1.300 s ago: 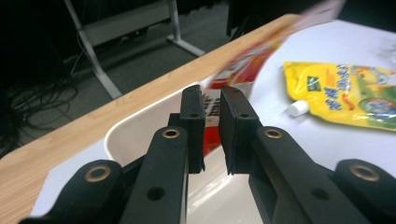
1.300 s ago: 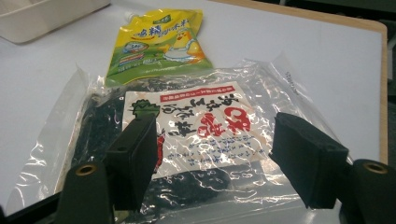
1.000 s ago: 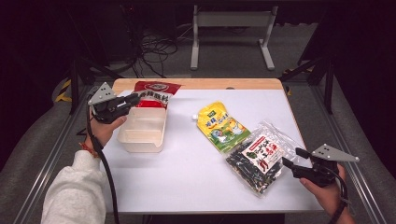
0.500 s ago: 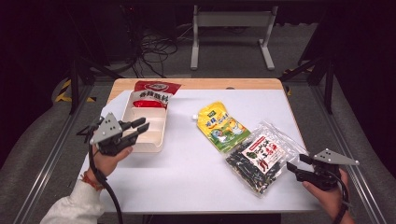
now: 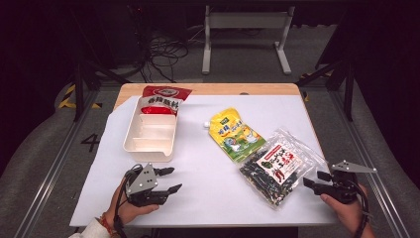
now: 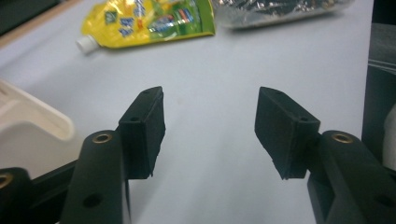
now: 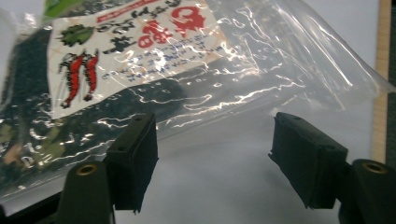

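The clear bag of dark bits lies flat on the white worktop, near its right front corner. The right gripper is just beside the bag's near edge, low and level, pointing left at it. Its jaws are apart, and in the right gripper view the bag's crinkly edge lies right in front of them, not pinched. The right hand grips it from behind at the worktop's edge.

The yellow pouch lies next to the bag, toward the middle. The white tray sits at the back left, with a red packet leaning on its far end.

The left gripper is near the front left, low over bare worktop and pointing right. Its jaws have just been opening and hold nothing.

A second ago the left gripper was up by the tray's far end. Now it is well in front of the tray. The right gripper has sunk a little.
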